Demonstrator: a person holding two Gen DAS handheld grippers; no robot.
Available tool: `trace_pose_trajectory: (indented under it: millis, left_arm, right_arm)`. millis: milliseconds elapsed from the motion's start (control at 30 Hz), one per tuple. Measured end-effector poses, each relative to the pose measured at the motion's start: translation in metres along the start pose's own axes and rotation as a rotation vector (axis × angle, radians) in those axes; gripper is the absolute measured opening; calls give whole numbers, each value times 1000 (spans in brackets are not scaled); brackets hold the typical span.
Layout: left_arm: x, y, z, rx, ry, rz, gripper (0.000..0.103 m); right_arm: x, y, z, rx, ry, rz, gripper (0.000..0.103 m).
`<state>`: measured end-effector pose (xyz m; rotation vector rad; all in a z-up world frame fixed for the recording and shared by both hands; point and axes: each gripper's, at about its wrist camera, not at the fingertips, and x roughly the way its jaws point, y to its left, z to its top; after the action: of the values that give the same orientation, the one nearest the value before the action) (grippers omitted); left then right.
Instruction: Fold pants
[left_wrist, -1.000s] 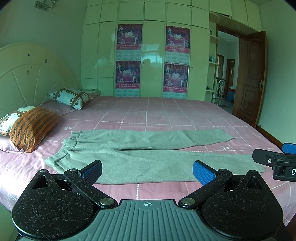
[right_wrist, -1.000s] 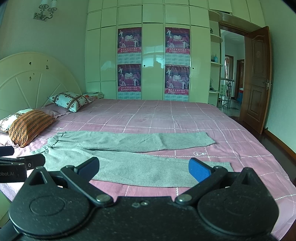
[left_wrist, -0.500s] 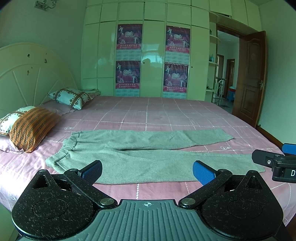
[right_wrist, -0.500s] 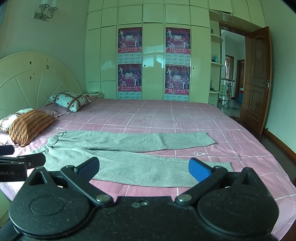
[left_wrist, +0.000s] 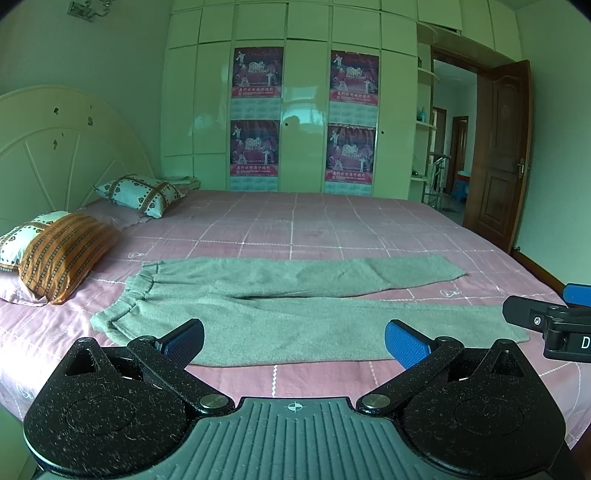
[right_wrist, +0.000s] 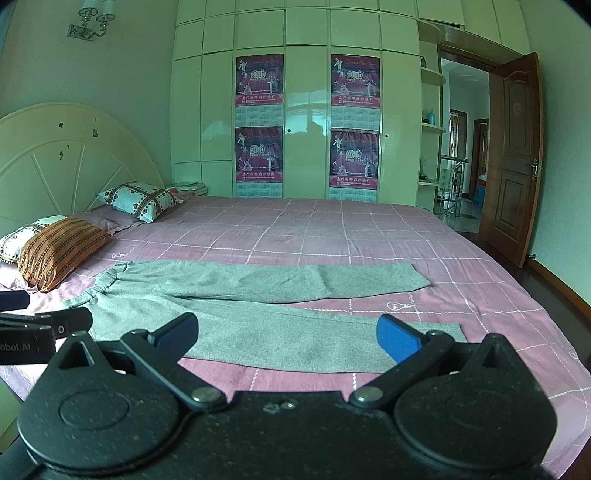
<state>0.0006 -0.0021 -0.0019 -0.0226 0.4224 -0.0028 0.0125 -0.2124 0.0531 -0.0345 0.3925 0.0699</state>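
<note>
Pants (left_wrist: 295, 314) lie flat on the bed (left_wrist: 332, 229), just ahead of both claws, legs spread in a narrow V, waistband off to the left; laid out like that prob. so one leg can go over the other. Left claw (left_wrist: 294, 339) gapes wide, nothing in it, held above the near leg; right claw (right_wrist: 288, 334) likewise spread, empty; neither touches cloth. No fold made yet. Pillows (left_wrist: 62, 251) far left.
</note>
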Motion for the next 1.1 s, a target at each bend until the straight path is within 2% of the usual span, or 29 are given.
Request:
trace_pose_trajectory:
  millis: [900,967,1033,1100]
  left_arm:
    - [0,1,-1,2,4,3,103]
    - [4,3,0,-2,23,0,103]
    - [9,7,0,-2,24,9,103]
    - [25,14,2,43,69,32,103]
  right_arm:
    - [-1,1,-1,0,2,0,97]
    - [0,1,-1,0,4,18,97]
    - [1,-6,4,9,-8,76,97]
    - [8,-11,2,10,-31,104,97]
